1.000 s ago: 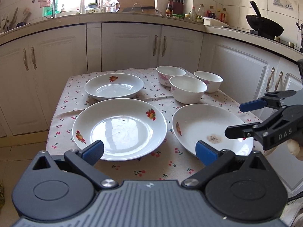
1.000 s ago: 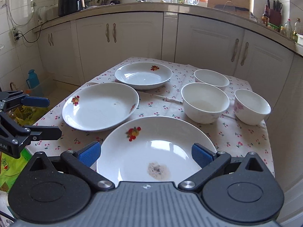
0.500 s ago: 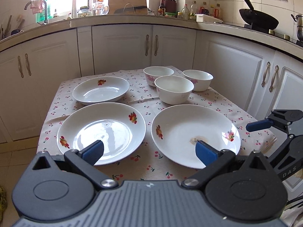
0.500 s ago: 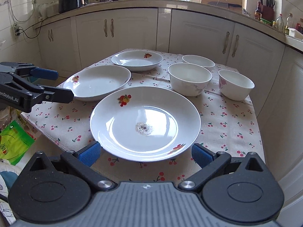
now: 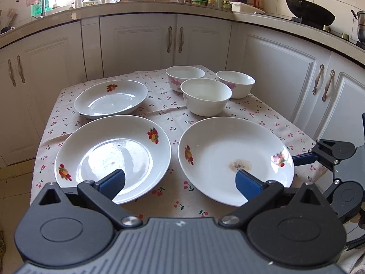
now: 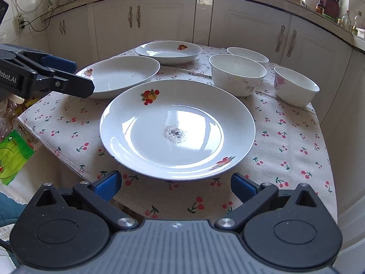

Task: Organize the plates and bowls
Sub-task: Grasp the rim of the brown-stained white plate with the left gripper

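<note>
Three white fruit-printed plates (image 5: pixel 113 157) and three white bowls (image 5: pixel 206 96) sit empty on cherry-cloth desk (image 6: pixel 285 159); nearest plate (image 6: pixel 178 129) smudged. Left claw (image 5: pixel 180 182), right claw (image 6: pixel 174 186) both gape, empty. Right view alone shows green packet (image 6: pixel 12 155).

Table (image 5: pixel 269 123) under cherry-print cloth (image 5: pixel 164 114); three plates (image 5: pixel 113 157), three bowls (image 5: pixel 206 96) on top
</note>
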